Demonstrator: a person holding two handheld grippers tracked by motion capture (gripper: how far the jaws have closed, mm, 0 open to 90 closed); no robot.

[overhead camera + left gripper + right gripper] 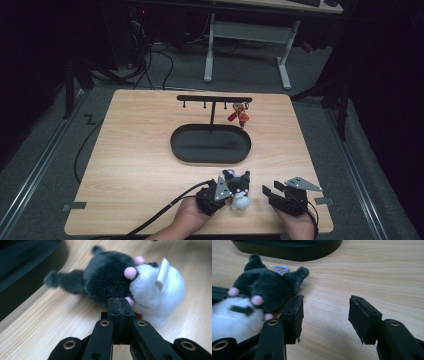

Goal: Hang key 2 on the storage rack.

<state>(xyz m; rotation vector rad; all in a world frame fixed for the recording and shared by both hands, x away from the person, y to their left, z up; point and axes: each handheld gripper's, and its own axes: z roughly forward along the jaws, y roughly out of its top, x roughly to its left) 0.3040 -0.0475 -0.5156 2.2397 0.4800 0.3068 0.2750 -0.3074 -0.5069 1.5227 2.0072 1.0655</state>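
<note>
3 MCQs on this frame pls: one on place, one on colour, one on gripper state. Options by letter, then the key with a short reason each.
1. Where does the plush toy lie?
A. in the black tray
B. on the table near the front edge, between the two grippers
C. hung on the rack

2. What colours is the plush toy?
A. dark grey and white with pink dots
B. all red
C. yellow and green

3. How do the right gripper jaws stand?
A. shut on the toy
B. shut with nothing between
C. open, bare table between them

Key: B, the high view shows it between the left gripper and the right one; A, the left gripper view shows the fur; C, the right gripper view shows the gap.
</note>
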